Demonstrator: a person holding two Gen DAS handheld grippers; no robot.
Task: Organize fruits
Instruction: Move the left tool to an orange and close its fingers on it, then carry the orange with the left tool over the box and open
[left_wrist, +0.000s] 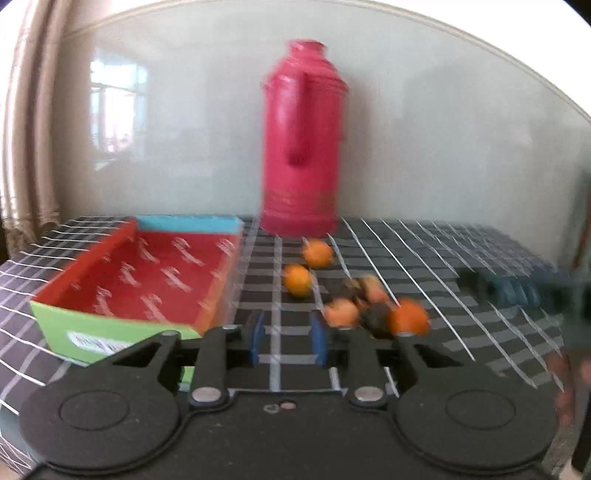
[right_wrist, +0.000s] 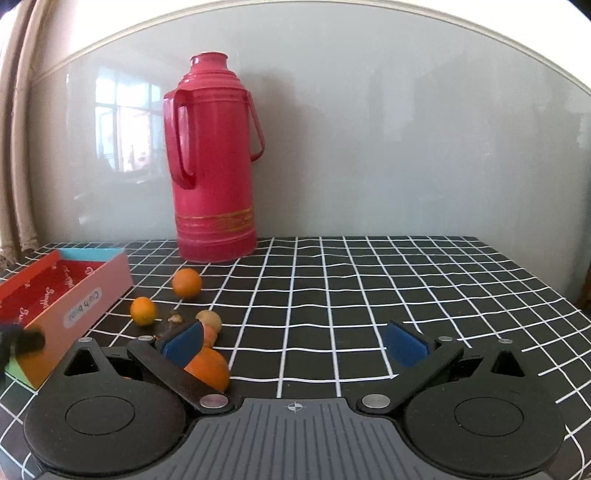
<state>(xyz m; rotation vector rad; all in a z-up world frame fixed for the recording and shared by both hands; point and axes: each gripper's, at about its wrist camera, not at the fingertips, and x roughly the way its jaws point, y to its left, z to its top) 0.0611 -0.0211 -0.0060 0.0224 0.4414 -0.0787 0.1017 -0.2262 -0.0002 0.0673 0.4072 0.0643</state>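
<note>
The left gripper (left_wrist: 287, 341) gapes narrowly, empty; box (left_wrist: 140, 280) at ten o'clock, oranges (left_wrist: 297, 280) at one. The right gripper (right_wrist: 295, 341) is wide open; bare tablecloth (right_wrist: 369, 295) toward twelve.

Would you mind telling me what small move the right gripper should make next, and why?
Probably shift the right gripper leftward to centre its open, empty jaws on the large orange fruit beside its left pad. All the fruits lie on the black grid-patterned tablecloth; the shallow red cardboard box holds none.
</note>
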